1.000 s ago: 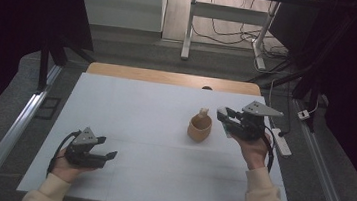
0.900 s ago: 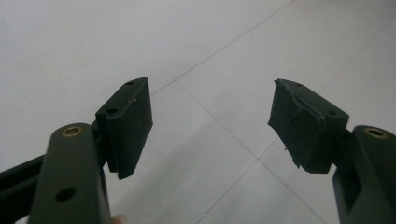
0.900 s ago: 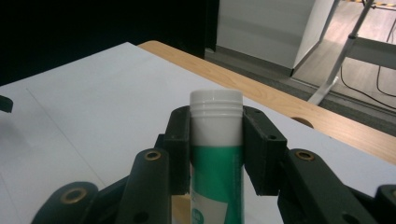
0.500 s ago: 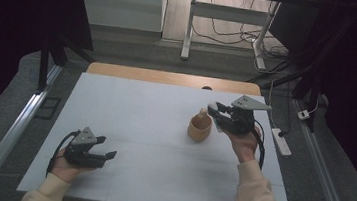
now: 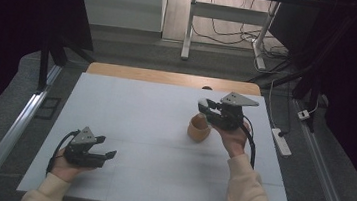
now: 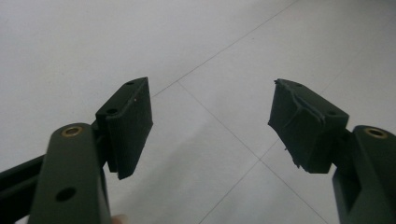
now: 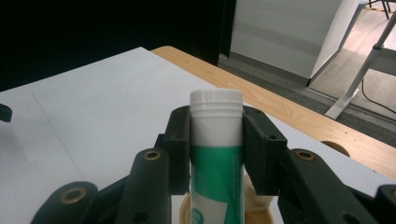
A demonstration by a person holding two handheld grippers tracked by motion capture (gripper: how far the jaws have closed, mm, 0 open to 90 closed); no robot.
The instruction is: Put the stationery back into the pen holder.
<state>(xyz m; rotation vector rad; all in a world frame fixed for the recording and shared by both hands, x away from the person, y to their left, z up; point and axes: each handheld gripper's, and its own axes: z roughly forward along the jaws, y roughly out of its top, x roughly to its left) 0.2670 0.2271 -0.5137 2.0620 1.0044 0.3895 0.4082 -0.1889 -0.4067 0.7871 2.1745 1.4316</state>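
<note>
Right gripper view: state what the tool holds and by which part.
The right tool is shut on a white-capped green and white tube, gripped on its upper body just below the cap, above a tan cup.

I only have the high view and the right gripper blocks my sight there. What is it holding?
Observer: The right gripper is shut on a white tube with a green label and a white cap.
Operator: Is the tube upright between the pads?
Observer: Yes, in the right gripper view it stands upright, cap above the pads.
Operator: What is under it?
Observer: The tan cup; its rim shows just below the tube.
Operator: And the left gripper?
Observer: The left gripper is open, with bare white table between its pads.
</note>
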